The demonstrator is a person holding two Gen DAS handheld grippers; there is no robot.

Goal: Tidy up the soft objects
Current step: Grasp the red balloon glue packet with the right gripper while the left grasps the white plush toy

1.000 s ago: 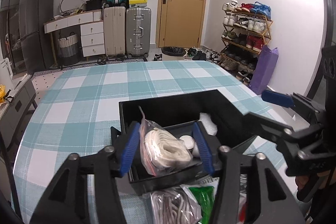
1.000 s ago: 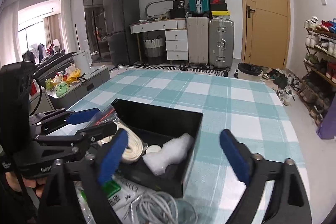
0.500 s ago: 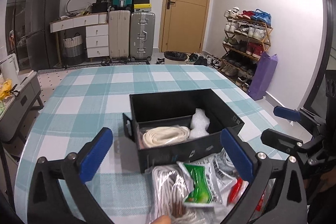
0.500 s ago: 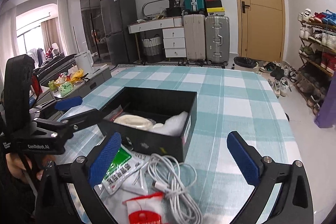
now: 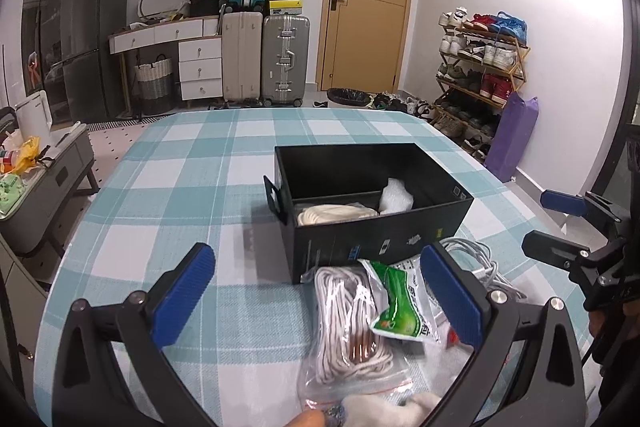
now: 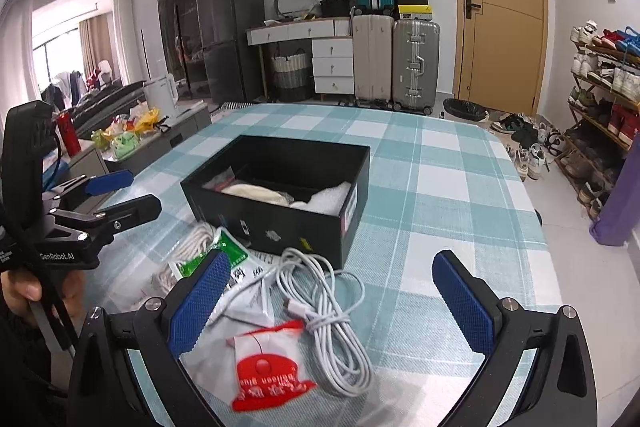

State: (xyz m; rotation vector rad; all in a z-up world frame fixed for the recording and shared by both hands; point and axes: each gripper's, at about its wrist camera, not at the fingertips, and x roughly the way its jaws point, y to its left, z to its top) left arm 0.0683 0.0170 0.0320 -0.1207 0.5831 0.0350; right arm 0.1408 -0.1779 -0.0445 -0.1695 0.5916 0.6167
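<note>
A black box (image 5: 376, 235) (image 6: 280, 223) stands on the checked tablecloth and holds a bagged coil of white rope (image 5: 334, 215) (image 6: 256, 193) and a white foam piece (image 5: 396, 197) (image 6: 332, 195). In front of it lie a clear bag of rope (image 5: 348, 327), a green-and-white packet (image 5: 398, 303) (image 6: 224, 251), a white cable (image 6: 320, 295) and a red-and-white packet (image 6: 266, 375). My left gripper (image 5: 320, 291) is open, short of the box, above the bagged rope. My right gripper (image 6: 330, 297) is open above the cable. Neither holds anything.
The checked table (image 5: 192, 155) stretches beyond the box. A low grey cabinet (image 5: 40, 183) with bags stands to the left. Suitcases (image 5: 264, 59), white drawers and a door line the back wall. A shoe rack (image 5: 480, 67) and purple bag (image 5: 512, 139) stand to the right.
The left gripper let go of the bagged rope in the box and opened wide. Both grippers drew back from the box toward the pile in front of it; the right opened wider.
</note>
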